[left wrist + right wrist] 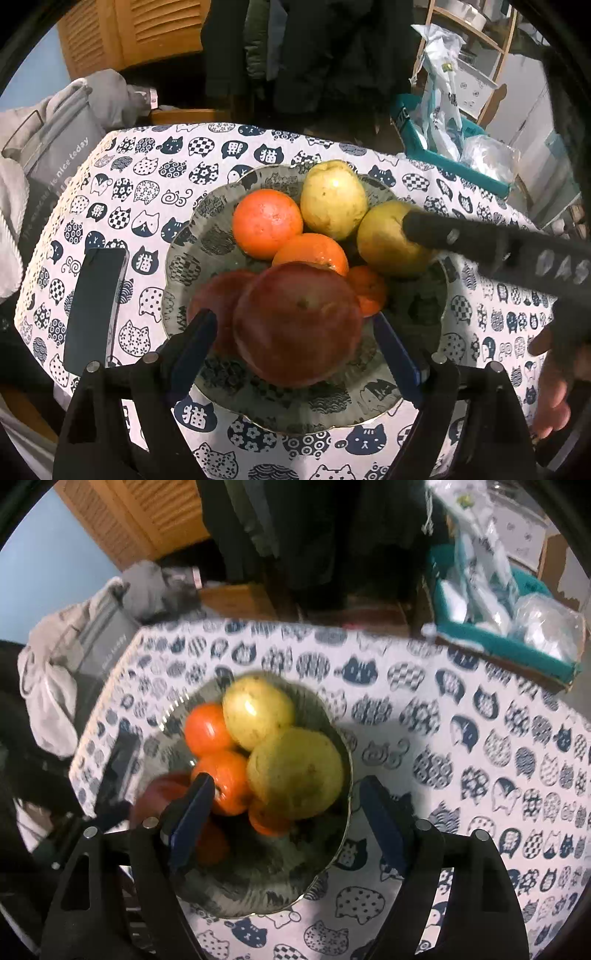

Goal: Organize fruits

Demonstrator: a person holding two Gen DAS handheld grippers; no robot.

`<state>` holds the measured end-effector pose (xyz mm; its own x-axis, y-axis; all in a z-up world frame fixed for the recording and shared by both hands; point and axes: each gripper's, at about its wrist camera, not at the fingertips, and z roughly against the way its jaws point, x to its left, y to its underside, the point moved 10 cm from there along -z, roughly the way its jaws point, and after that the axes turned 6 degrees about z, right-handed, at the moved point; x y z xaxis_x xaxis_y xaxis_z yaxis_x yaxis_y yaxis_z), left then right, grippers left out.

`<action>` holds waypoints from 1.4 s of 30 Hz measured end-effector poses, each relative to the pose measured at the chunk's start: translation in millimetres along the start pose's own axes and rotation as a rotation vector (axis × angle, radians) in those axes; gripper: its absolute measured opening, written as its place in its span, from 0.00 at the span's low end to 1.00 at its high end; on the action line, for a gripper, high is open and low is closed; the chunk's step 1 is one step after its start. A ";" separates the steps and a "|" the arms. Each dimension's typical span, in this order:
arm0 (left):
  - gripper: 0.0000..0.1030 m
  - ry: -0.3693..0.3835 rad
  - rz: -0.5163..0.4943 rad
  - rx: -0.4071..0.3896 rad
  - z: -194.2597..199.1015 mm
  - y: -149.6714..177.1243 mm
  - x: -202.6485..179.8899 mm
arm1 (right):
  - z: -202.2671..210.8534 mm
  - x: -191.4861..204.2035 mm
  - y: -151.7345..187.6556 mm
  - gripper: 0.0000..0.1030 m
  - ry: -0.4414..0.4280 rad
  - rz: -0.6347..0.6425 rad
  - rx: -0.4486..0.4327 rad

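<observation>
A grey patterned plate (177,240) on the cat-print tablecloth holds a pile of fruit. My left gripper (295,332) is open around a big red apple (295,321) at the front of the pile, its blue pads standing just clear of it. A second red apple (214,295) lies behind it to the left. Two oranges (266,221), a small tangerine (369,288) and two yellow-green fruits (332,199) fill the far side. My right gripper (288,808) is open over the nearer yellow-green fruit (295,771); one of its fingers (436,230) rests against that fruit.
A black phone (96,306) lies on the cloth left of the plate. A grey bag and clothes (55,147) sit past the left table edge. A teal box of plastic bags (443,147) stands at the back right. A person's hand (554,387) holds the right gripper.
</observation>
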<state>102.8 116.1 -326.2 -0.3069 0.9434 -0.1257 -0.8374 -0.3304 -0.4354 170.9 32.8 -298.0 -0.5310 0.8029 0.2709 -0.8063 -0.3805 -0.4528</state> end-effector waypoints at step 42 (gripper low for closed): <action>0.99 0.118 -0.088 -0.412 220.5 -55.3 -54.9 | 273.4 -12.6 12.7 0.83 0.356 0.101 -0.463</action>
<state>66.2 76.4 -98.7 -0.1684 0.9722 -0.1627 -0.6001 -0.2321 -0.7655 96.2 -107.5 -74.9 -0.4145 0.9082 -0.0578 -0.5164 -0.2870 -0.8068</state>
